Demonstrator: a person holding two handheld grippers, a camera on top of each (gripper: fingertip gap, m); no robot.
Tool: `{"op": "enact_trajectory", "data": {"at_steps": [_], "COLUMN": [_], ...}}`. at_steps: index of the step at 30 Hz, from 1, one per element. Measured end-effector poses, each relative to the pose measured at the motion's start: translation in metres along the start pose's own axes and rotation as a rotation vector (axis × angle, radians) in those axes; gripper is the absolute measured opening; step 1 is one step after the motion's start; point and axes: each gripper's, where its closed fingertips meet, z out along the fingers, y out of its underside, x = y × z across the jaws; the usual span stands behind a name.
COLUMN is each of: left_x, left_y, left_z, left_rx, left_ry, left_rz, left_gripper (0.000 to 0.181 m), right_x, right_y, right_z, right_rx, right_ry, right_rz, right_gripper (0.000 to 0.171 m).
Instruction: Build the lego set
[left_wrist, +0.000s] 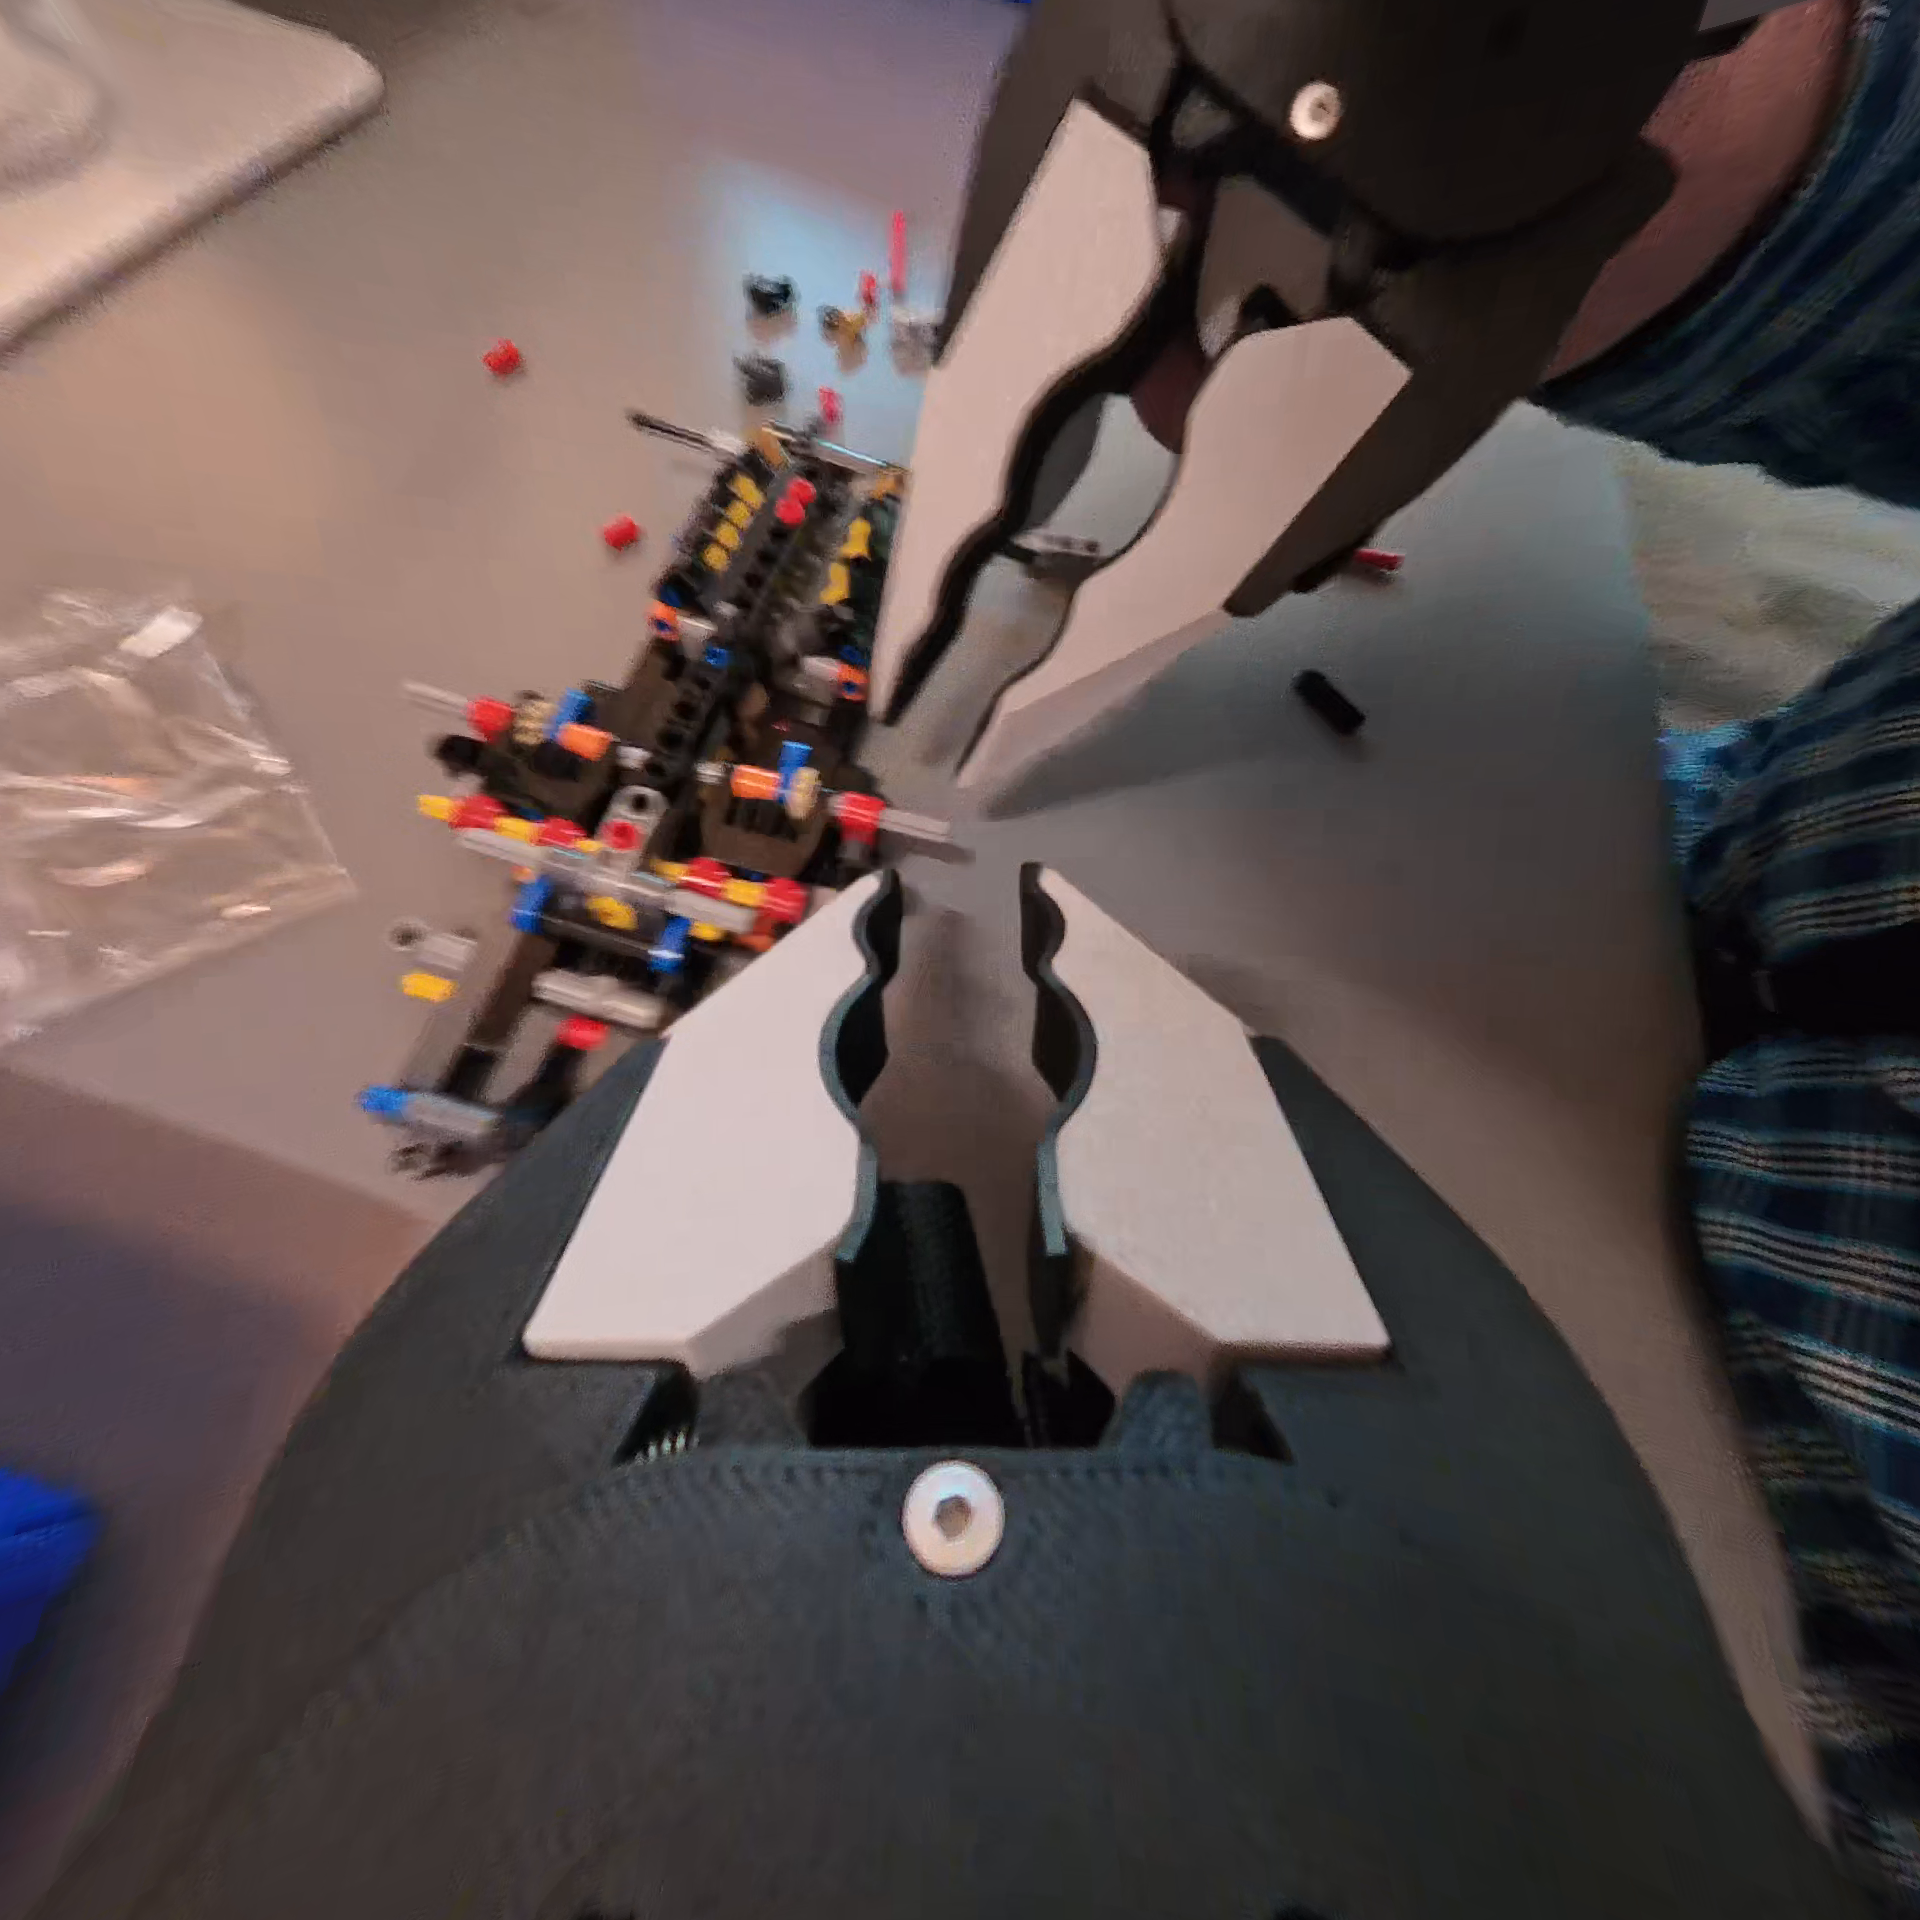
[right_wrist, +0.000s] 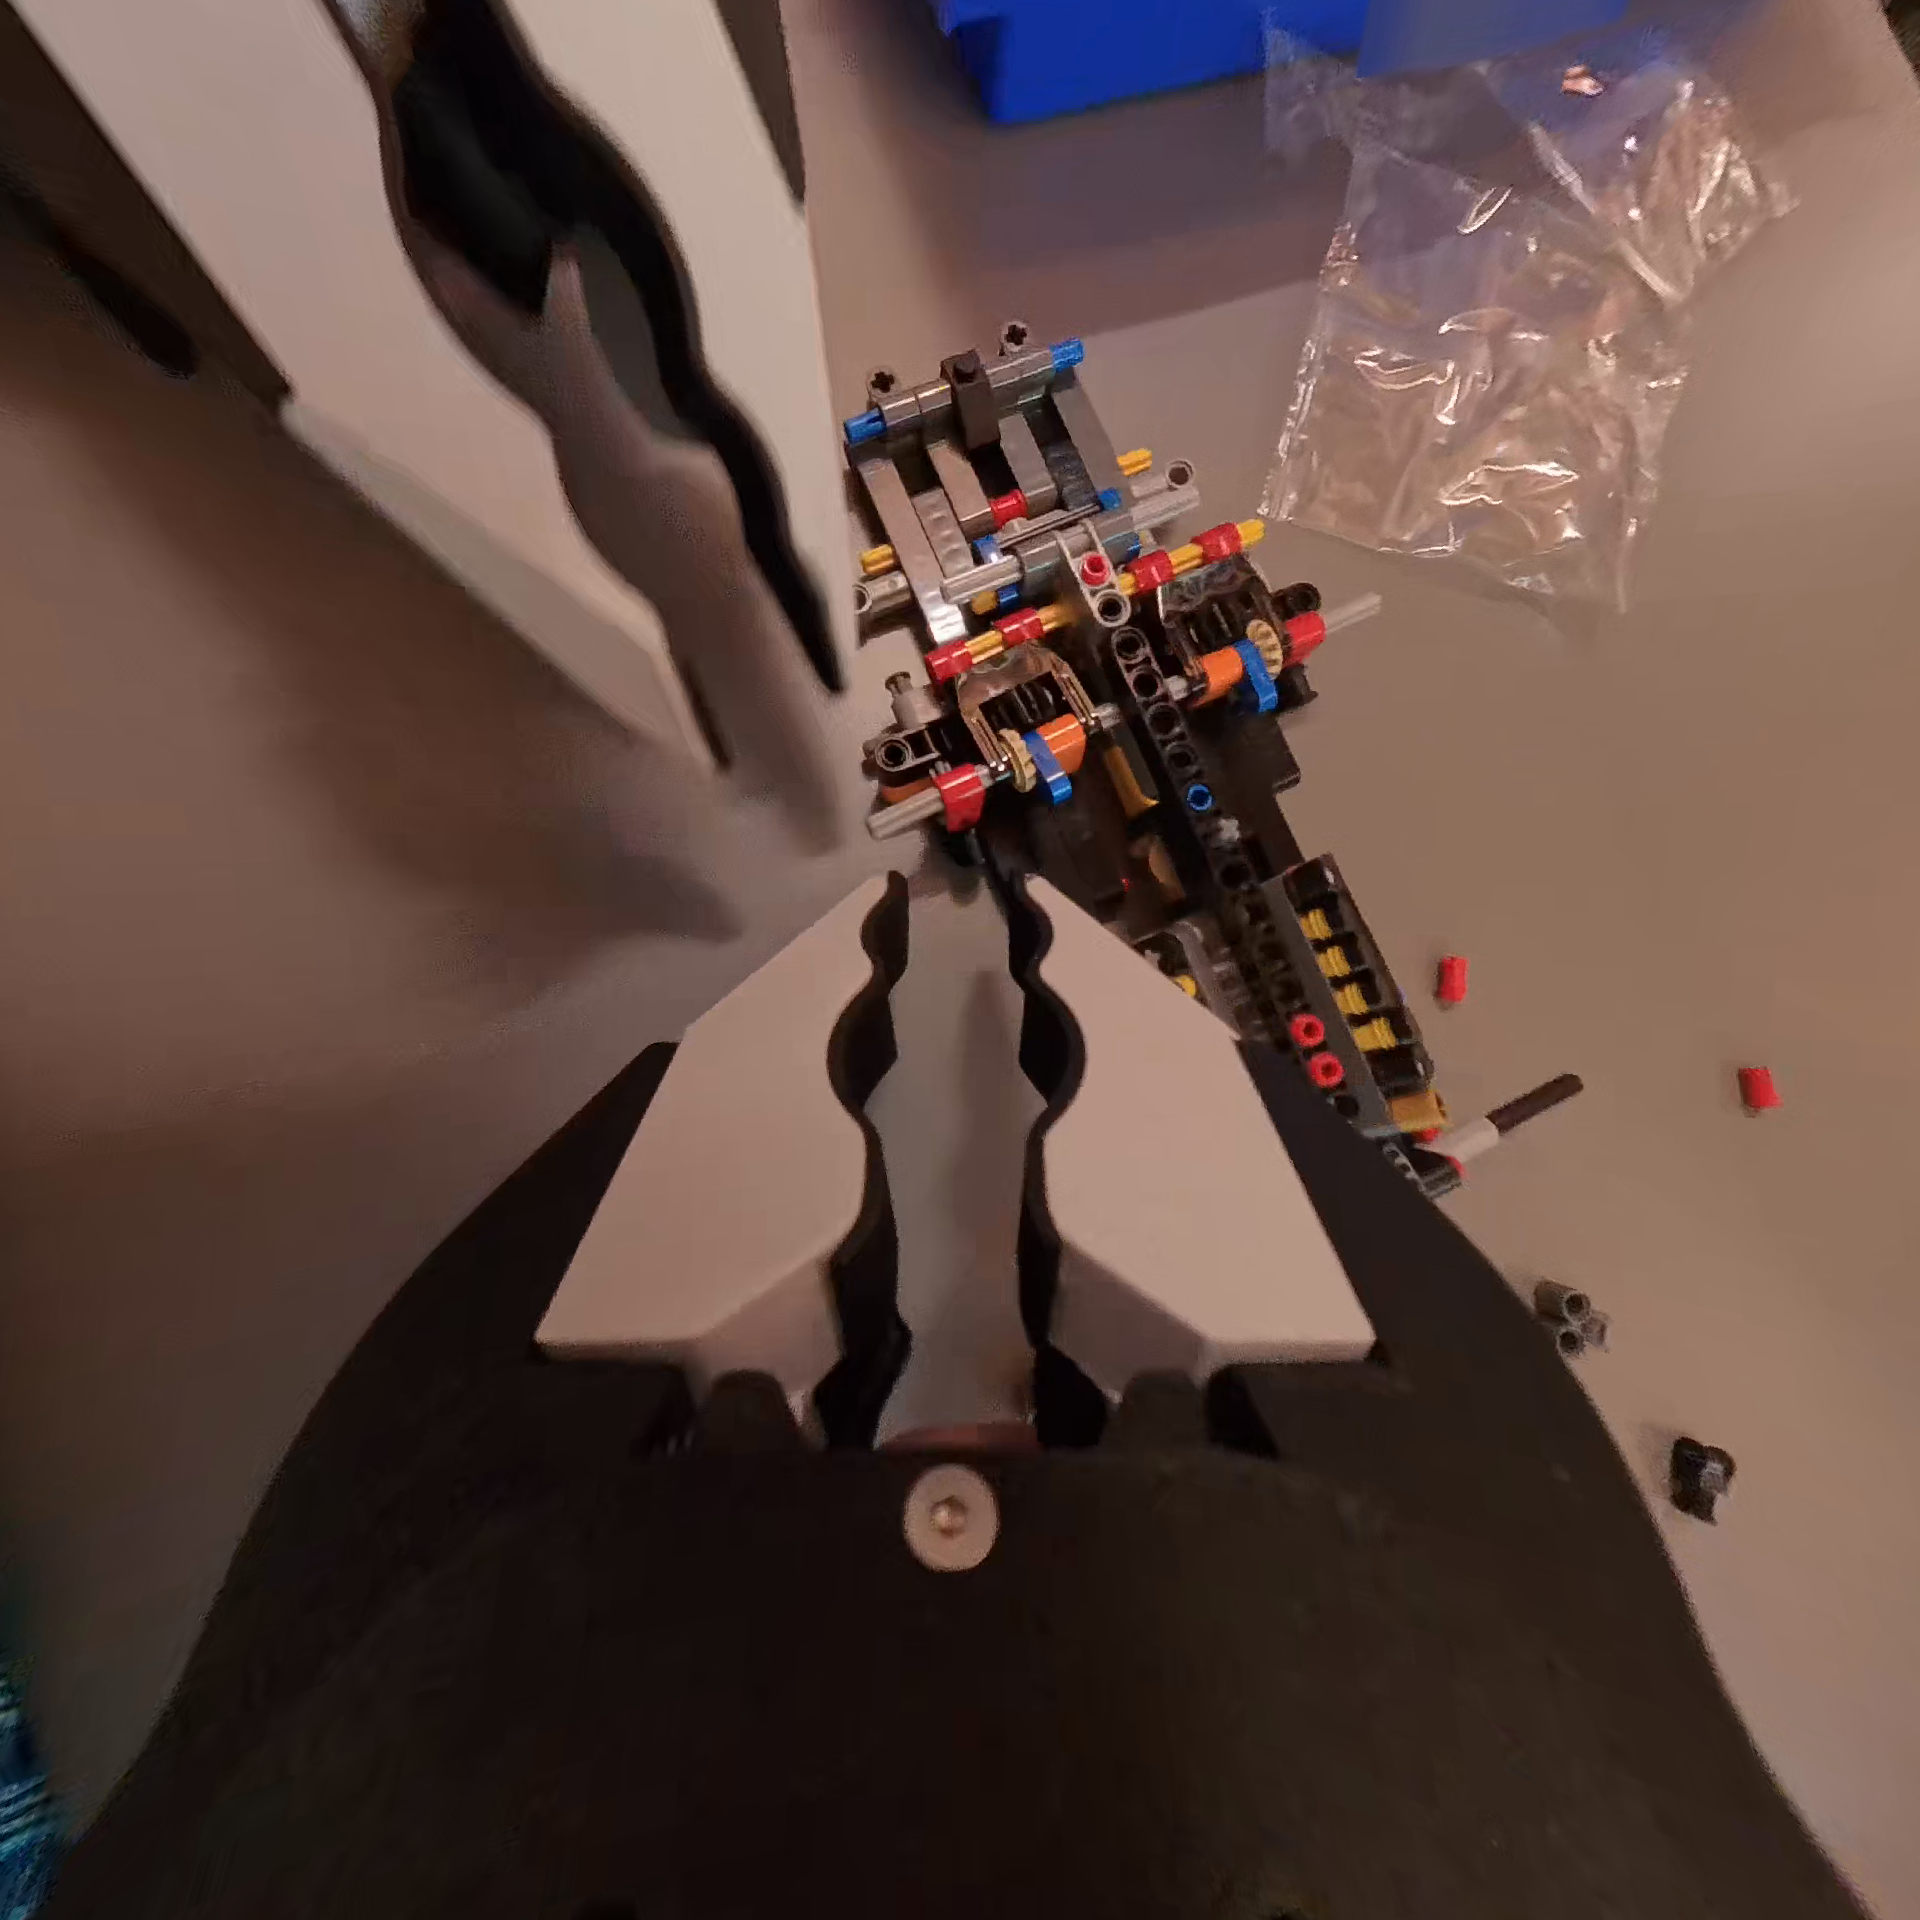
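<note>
Closest in, the left gripper (left_wrist: 961, 883) hovers over the grey table (left_wrist: 1299, 935) with its fingers parted and nothing between them. Just ahead, tip nearly to tip, comes the right gripper (right_wrist: 961, 888), also spread and empty; in the left wrist view it reaches in from the upper right, a hand behind it and a plaid sleeve (left_wrist: 1808, 312) at the edge.

Beside both sets of tips lies the lego build (right_wrist: 1122, 748), a long black-and-grey chassis flat on the table, studded with red, yellow, blue and orange pins, grey axles sticking out at the sides. The right gripper's tips sit right at its near edge; whether they touch it I cannot tell.

Further out, loose parts are scattered: a short black pin (left_wrist: 1328, 702) alone on the table, small red bushes (right_wrist: 1758, 1089) near the chassis, a black axle with a pale sleeve (right_wrist: 1522, 1117), small grey and black connectors.

Beyond the build lies a crumpled clear plastic bag (right_wrist: 1496, 343), and past that a blue box (right_wrist: 1143, 52) at the table's far edge.
</note>
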Motion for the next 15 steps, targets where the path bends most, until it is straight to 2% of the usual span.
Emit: {"op": "enact_trajectory", "data": {"at_steps": [3, 6, 15], "left_x": [-0.018, -0.035, -0.042], "left_y": [-0.004, 0.007, 0.030], "left_z": [-0.008, -0.008, 0.006], "left_rx": [-0.014, -0.103, -0.179], "left_ry": [-0.145, -0.253, -0.252], "left_rz": [0.142, 0.267, 0.300], "left_gripper": [0.022, 0.028, 0.030], "right_x": [0.001, 0.002, -0.001], "right_y": [-0.005, -0.009, -0.010], "right_z": [-0.002, 0.005, 0.011], "right_rx": [0.054, 0.057, 0.077], "right_ry": [0.027, 0.035, -0.020], "right_rz": [-0.037, -0.066, -0.024], "right_gripper": [0.008, 0.005, 0.000]}}
